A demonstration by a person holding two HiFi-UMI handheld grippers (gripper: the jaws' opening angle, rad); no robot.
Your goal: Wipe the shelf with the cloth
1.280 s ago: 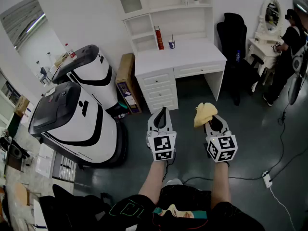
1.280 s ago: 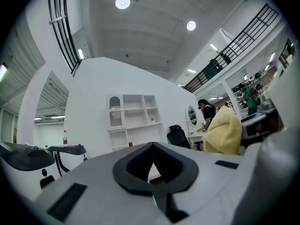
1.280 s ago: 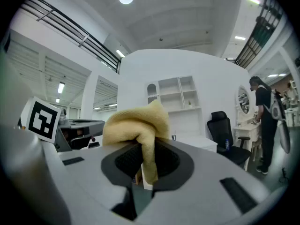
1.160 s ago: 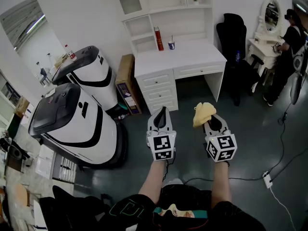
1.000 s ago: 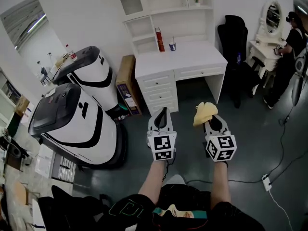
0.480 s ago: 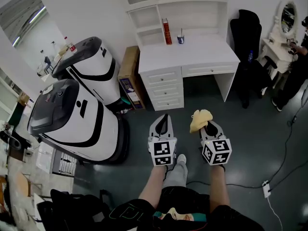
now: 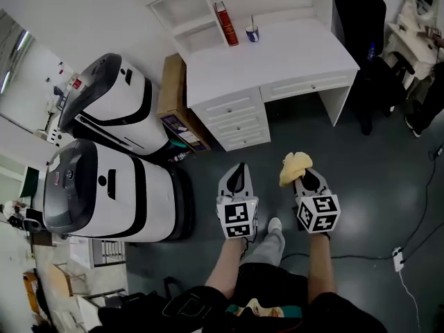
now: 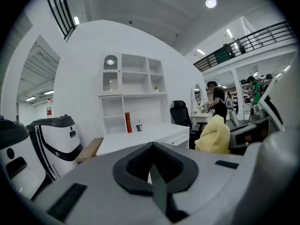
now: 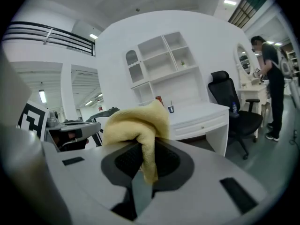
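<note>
Ahead, white shelf (image 7: 182,25), desk (image 7: 277,54), grey floor (image 7: 378,175).

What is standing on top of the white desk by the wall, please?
A tall red item and a small blue cup stand near the back of the desk, beside the shelf unit. What the cup holds is too small to tell.

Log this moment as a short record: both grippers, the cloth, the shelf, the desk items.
left gripper: shut, empty, over the floor
right gripper: shut on yellow cloth
yellow cloth: bunched above the jaws, one fold pinched between them
shelf: white, above the desk, not touched
desk items: red book, upright; small cup beside it
</note>
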